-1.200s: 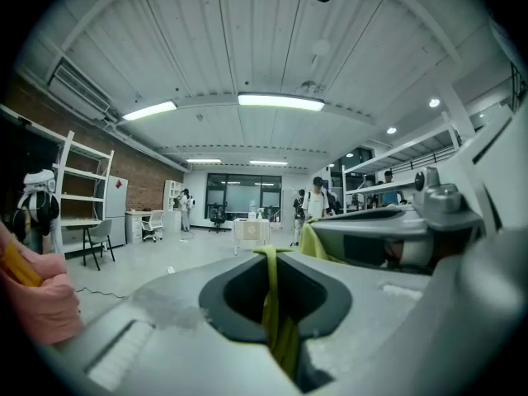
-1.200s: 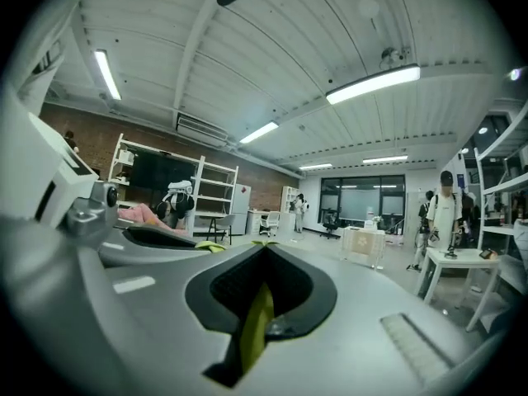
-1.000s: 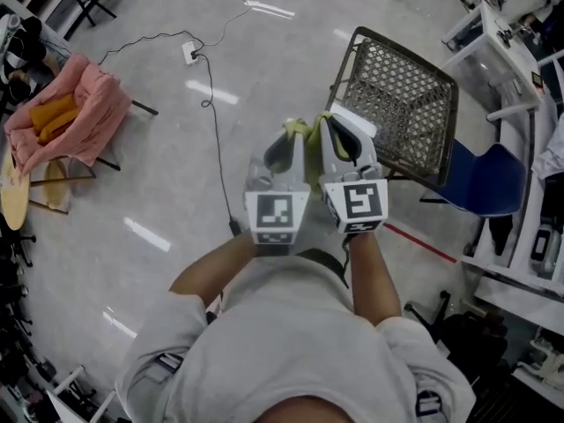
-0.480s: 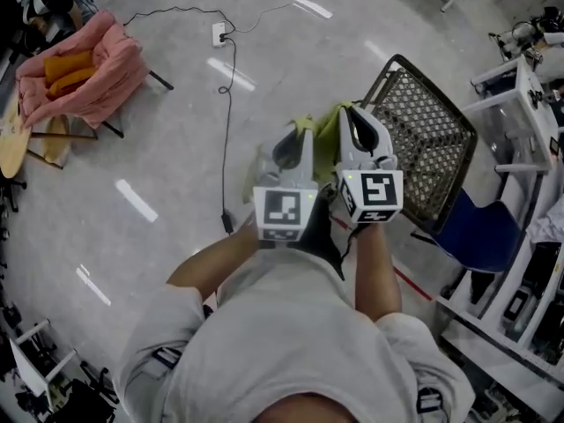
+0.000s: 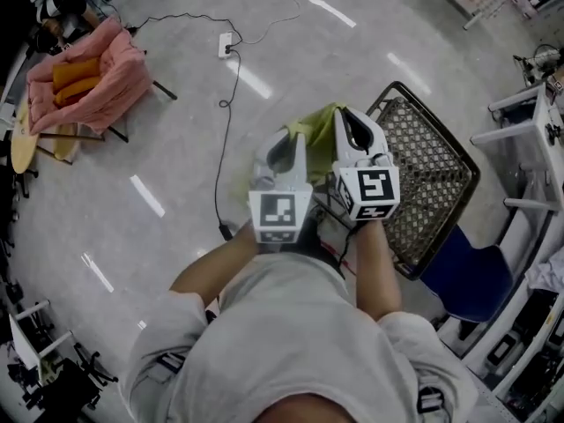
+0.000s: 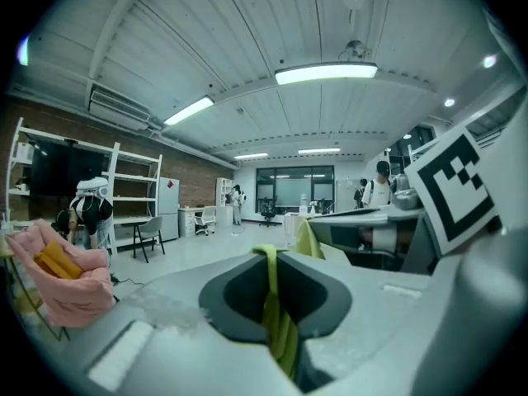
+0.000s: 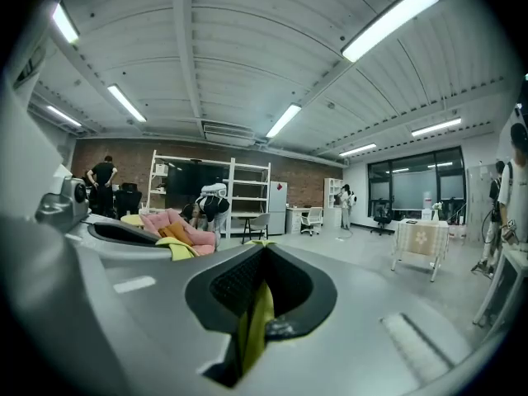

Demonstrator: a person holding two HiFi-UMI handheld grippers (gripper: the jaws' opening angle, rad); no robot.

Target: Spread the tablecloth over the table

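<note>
Left gripper [image 5: 284, 146] and right gripper [image 5: 352, 123], side by side at frame centre, each clamped on the cloth [image 5: 315, 132] bunched between them; hold both pinches firm; draw hands apart evenly so it opens flat.

Head camera steeply downward, gripper cameras level (pink cloth [image 5: 88, 82] common)

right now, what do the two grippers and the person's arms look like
The left gripper and the right gripper are pale grey moulded shells, each with a dark teardrop-shaped hollow behind its jaws. Each bears a cube with black-and-white square markers at its rear: the left cube and the right cube. The person wears a light grey short-sleeved shirt.
</note>
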